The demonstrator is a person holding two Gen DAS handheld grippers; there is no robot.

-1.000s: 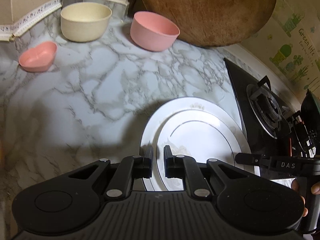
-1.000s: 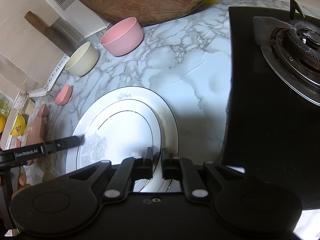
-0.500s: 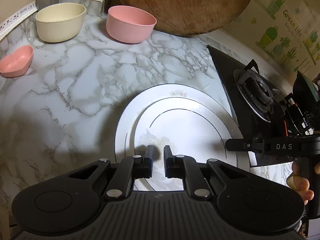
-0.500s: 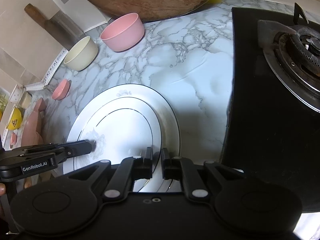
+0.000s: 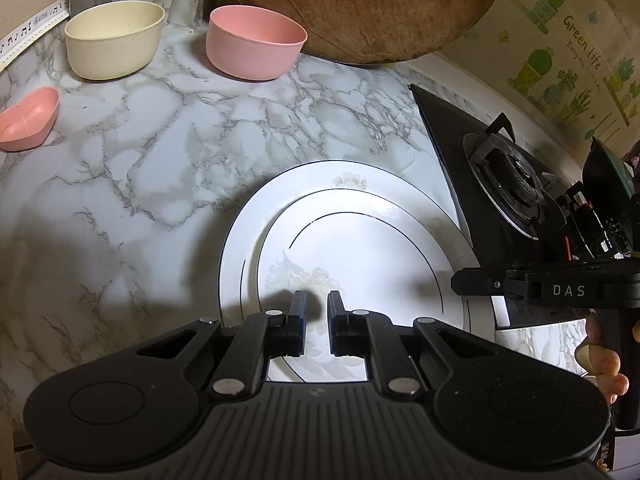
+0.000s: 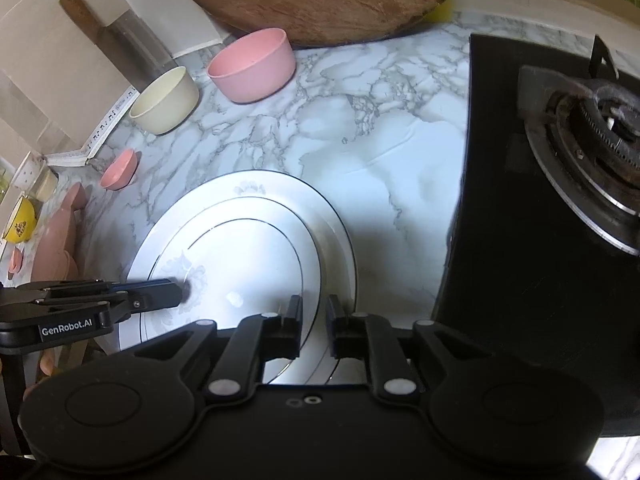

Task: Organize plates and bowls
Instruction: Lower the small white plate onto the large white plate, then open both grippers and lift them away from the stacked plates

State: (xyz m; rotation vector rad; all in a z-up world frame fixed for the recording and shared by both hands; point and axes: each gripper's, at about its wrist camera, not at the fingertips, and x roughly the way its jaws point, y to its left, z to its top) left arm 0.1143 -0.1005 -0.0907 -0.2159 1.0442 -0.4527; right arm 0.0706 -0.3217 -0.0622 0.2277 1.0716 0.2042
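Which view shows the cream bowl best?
The left wrist view: the cream bowl sits upright and large beside the pink bowl, rim and side wall both clear. In the right wrist view it appears smaller and tilted by distortion.

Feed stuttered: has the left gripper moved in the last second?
Yes. The left gripper has slid from the large plate's left rim inward over the small plate, toward the stove.
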